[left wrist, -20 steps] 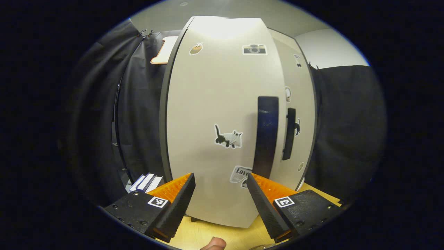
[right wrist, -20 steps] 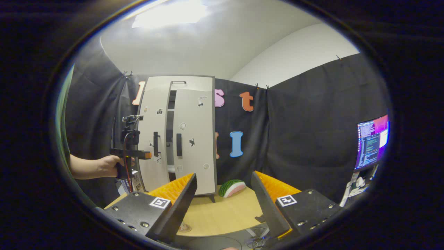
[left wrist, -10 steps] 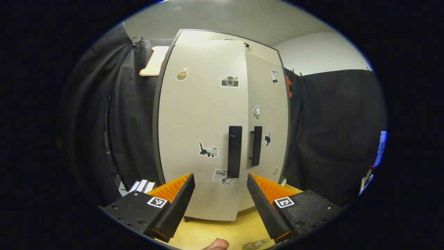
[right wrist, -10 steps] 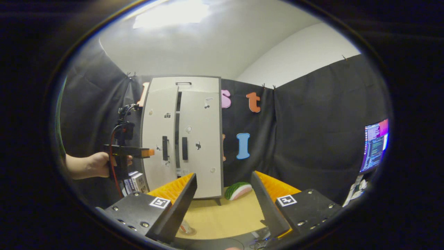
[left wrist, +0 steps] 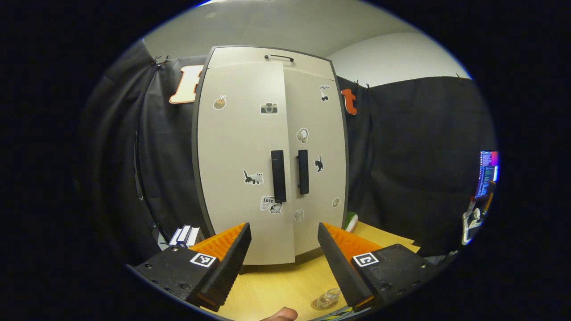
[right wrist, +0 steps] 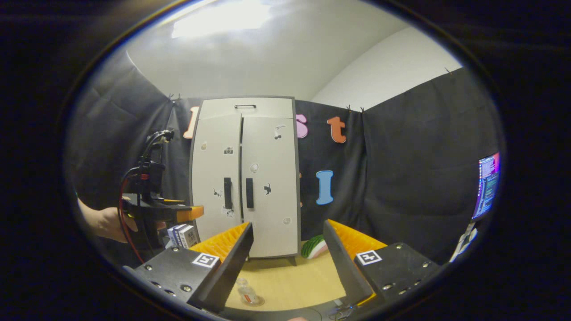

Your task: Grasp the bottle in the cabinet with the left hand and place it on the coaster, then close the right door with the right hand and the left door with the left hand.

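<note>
On the table [left wrist: 267, 290], bottle [left wrist: 328, 298] looks clear.

Left gripper [left wrist: 284, 240] level, its fingers spread wide and holding nothing, gripped from behind by a hand [right wrist: 105, 223], right gripper [right wrist: 287, 240] level too, fingers likewise parted and bare

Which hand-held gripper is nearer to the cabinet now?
Left. The left hand-held gripper hangs just left of the cabinet, near its front. The right hand-held gripper sits farther back over the table.
</note>
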Available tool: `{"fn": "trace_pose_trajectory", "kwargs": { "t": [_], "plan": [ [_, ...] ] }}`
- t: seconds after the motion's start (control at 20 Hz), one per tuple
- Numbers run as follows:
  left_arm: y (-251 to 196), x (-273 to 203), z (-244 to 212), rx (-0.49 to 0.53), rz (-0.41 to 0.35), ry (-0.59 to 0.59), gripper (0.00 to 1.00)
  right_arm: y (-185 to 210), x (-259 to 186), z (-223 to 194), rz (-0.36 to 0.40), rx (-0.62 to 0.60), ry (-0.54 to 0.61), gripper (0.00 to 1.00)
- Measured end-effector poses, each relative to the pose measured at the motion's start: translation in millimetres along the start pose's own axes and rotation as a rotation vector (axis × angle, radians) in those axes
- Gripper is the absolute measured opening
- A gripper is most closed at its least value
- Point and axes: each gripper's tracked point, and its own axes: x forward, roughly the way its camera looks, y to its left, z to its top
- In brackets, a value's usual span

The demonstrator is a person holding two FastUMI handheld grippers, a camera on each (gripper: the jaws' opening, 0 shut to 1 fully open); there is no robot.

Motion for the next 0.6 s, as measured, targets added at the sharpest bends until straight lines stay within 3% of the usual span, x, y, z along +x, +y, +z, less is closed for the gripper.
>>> {"fn": "trace_pose_trajectory", "kwargs": {
  "t": [0.3,0.6],
  "plan": [
    [-14,-13,20,-0.041,-0.014,-0.026,0.95,-18,4,10,-0.029,-0.034,0.015,0.96],
    [-18,-18,28,-0.081,-0.028,-0.030,0.95,-6,6,13,-0.030,-0.049,0.019,0.96]
  ]
}}
